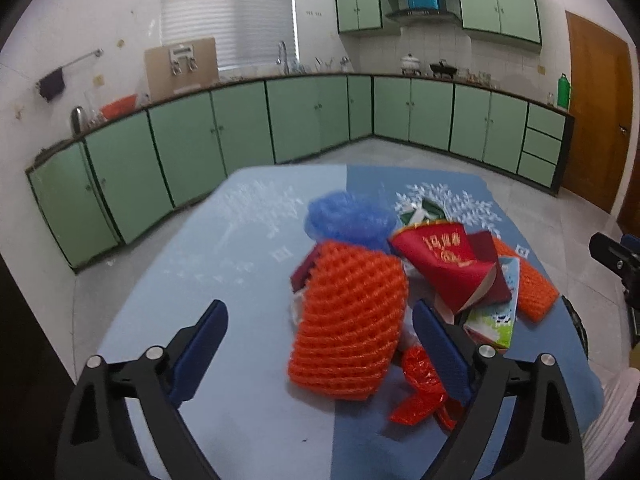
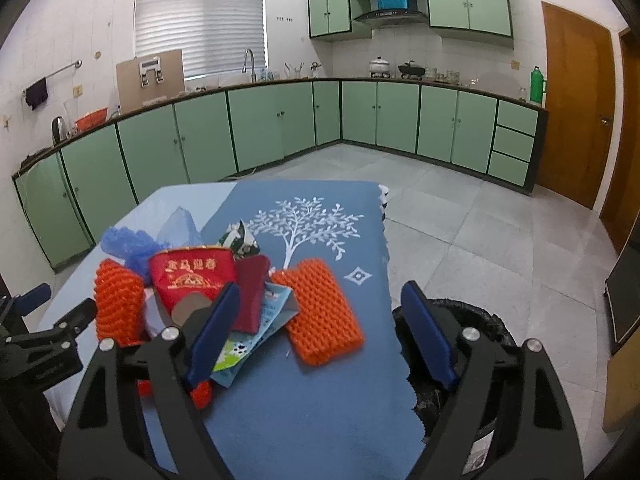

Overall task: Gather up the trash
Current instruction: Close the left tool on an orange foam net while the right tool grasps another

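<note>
A heap of trash lies on the blue-clothed table point(image 1: 192, 264). It holds a large orange foam net point(image 1: 348, 320), a red paper packet point(image 1: 444, 264), a blue plastic bag point(image 1: 348, 220), a milk carton point(image 1: 492, 320) and a red foil wrapper point(image 1: 420, 392). My left gripper point(image 1: 320, 308) hangs open over the large net, pads clear of it. My right gripper point(image 2: 322, 292) is open above a second, flatter orange net point(image 2: 324, 312), which lies on the darker cloth point(image 2: 320, 400) beside the packet point(image 2: 192, 276) and carton point(image 2: 248, 340).
A black-lined trash bin point(image 2: 484, 320) stands on the floor just off the table's right edge, under my right finger. Green cabinets point(image 2: 280, 124) run along the far walls, with a tiled floor point(image 2: 480, 232) between. A wooden door point(image 2: 576, 100) is at the right.
</note>
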A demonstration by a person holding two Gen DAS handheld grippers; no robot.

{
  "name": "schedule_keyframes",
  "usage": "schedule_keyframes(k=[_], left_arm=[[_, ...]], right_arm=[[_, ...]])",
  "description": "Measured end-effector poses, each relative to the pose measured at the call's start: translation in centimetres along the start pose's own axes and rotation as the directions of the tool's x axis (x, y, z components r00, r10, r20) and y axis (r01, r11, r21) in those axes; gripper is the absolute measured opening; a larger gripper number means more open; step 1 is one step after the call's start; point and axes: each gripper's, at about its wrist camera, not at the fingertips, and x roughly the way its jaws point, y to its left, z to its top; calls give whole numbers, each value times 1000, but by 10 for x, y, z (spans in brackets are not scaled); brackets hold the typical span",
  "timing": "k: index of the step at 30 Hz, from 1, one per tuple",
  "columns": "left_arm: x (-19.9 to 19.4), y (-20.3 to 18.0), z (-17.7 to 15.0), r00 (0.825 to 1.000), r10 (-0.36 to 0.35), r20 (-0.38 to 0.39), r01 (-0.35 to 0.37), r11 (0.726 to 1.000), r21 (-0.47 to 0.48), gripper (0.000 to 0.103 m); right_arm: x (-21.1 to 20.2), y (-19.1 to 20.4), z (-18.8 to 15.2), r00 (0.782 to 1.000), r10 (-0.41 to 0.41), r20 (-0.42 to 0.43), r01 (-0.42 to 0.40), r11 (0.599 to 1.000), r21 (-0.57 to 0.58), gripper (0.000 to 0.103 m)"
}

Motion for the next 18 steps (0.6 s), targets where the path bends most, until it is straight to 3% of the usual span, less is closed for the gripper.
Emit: schedule_keyframes(k=[5, 10, 18], left_arm=[[24, -3, -5, 998, -24, -51, 23, 1000, -4, 83], [43, -6, -8, 993, -60, -97, 59, 998, -10, 64], [47, -12, -9, 994, -70, -79, 69, 998, -13, 55]], right_arm=[[18, -5, -4, 1000, -14, -21, 14, 1000, -11, 80], [50, -22, -13, 996, -39, -83, 39, 999, -6, 78], [93, -30, -31, 976, -2, -217, 1, 1000, -4, 70]])
